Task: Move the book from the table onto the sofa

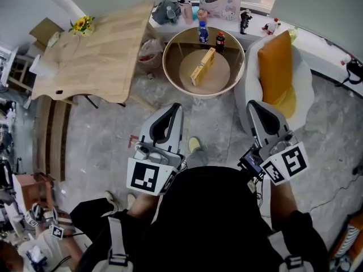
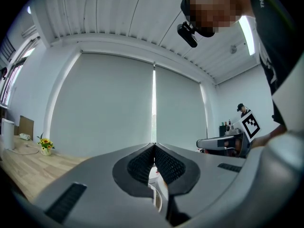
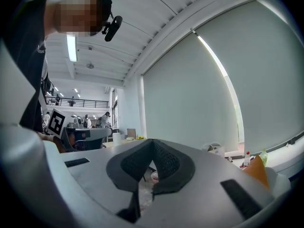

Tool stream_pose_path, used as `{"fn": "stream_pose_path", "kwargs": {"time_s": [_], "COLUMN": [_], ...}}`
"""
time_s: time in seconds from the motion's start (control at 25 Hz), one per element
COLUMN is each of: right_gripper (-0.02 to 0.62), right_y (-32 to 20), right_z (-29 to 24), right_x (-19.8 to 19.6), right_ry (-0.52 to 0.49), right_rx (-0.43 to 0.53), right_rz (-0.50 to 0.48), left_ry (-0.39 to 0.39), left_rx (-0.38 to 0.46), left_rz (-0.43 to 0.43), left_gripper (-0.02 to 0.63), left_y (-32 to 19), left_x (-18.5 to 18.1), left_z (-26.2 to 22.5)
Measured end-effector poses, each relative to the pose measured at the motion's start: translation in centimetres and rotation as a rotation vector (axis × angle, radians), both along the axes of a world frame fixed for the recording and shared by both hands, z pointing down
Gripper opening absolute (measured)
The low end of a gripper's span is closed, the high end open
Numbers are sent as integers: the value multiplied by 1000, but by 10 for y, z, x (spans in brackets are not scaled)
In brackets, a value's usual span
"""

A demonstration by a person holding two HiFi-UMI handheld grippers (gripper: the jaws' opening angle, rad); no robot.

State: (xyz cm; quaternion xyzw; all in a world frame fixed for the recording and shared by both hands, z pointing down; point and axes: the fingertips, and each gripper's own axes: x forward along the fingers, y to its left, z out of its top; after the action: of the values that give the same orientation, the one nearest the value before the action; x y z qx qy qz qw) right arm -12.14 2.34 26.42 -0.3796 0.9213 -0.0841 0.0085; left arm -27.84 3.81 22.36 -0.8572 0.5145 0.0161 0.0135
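Your left gripper (image 1: 173, 109) and right gripper (image 1: 254, 105) are both closed and empty. The book (image 1: 202, 67) lies on the round table (image 1: 170, 75) beyond them, left of the sofa (image 1: 303, 78). It looks stiff and light, so pinch across its near edge.

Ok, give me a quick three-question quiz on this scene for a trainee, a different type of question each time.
1. True or false: the book already lies on the sofa.
2. Multiple choice: what stands on the round table with the book? A. two bottles B. a laptop C. a stack of plates
3. Fill in the blank: the fingers of the left gripper and of the right gripper are ____, with nothing held.

Key
1. False: the book is on the round table, and the sofa holds only an orange cushion.
2. A
3. shut
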Motion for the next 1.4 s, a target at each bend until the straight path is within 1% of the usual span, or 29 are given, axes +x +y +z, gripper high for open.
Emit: {"fn": "stream_pose_path", "kwargs": {"time_s": [0.4,0.52,0.56,0.64,0.76,0.88,1.08,1.24,1.4], "right_gripper": [6,6,6,6,6,6,6,6,6], "right_y": [-36,-45,-49,-55,-65,-74,-87,-97,-99], "right_z": [5,5,4,3,1,-1,0,3,5], "right_x": [-15,-22,-25,-32,-42,-51,-71,-84,-90], "right_ry": [6,7,8,12,17,14,21,37,40], "right_rx": [-19,-22,-22,-22,-17,-9,-1,9,11], "right_rz": [33,39,40,40,41,50,58,67,82], "left_ry": [10,28,32,30,35,31,30,5,14], "left_rx": [-20,21,19,-20,-18,-64,-59,-41,-46], "left_rz": [6,12,11,8,9,1,11,30,41], "left_gripper": [12,12,12,12,12,12,12,12,12], "left_y": [-41,-53,-57,-63,-74,-83,-96,-106,-111], "left_x": [-20,-27,-30,-38,-46,-57,-77,-89,-97], "left_z": [6,0,1,6,7,15,17,21,25]}}
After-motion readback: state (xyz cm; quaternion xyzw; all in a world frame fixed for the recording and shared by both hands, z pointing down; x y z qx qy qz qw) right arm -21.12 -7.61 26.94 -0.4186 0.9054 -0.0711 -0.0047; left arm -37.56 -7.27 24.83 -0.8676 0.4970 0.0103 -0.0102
